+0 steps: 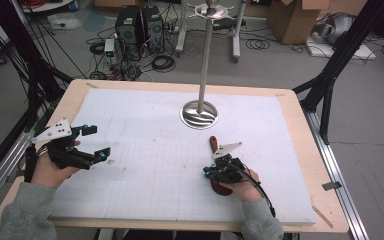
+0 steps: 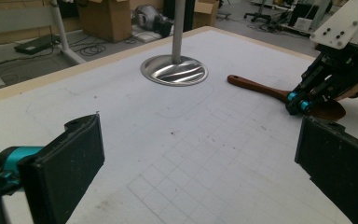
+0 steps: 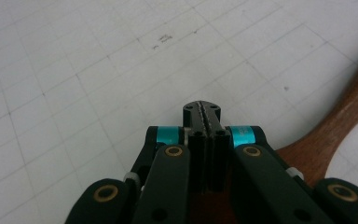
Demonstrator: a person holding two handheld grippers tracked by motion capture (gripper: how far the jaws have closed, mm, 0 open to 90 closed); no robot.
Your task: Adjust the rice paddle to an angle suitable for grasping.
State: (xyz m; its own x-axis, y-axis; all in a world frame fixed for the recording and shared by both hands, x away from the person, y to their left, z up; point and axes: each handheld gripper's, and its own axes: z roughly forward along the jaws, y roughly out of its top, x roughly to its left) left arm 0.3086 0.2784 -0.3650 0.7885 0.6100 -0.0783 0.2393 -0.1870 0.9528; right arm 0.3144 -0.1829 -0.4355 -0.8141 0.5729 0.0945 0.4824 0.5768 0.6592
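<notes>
Left gripper (image 1: 94, 141) hovers over the left side of the white gridded mat (image 1: 150, 150), jaws wide apart, nothing between them. Metal stand (image 1: 200, 112) sits mid-table toward the far edge. Right gripper (image 1: 211, 171) has jaws pressed together, empty, above the wooden spoon (image 2: 279, 93) lying flat on the mat.

I see grey floor (image 1: 280, 60) w/ cable tangles, two black PC towers (image 1: 140, 27) behind the surface (image 1: 295, 105), cardboard boxes (image 1: 300, 17) far right, black frame struts (image 1: 345, 50) at both sides.
</notes>
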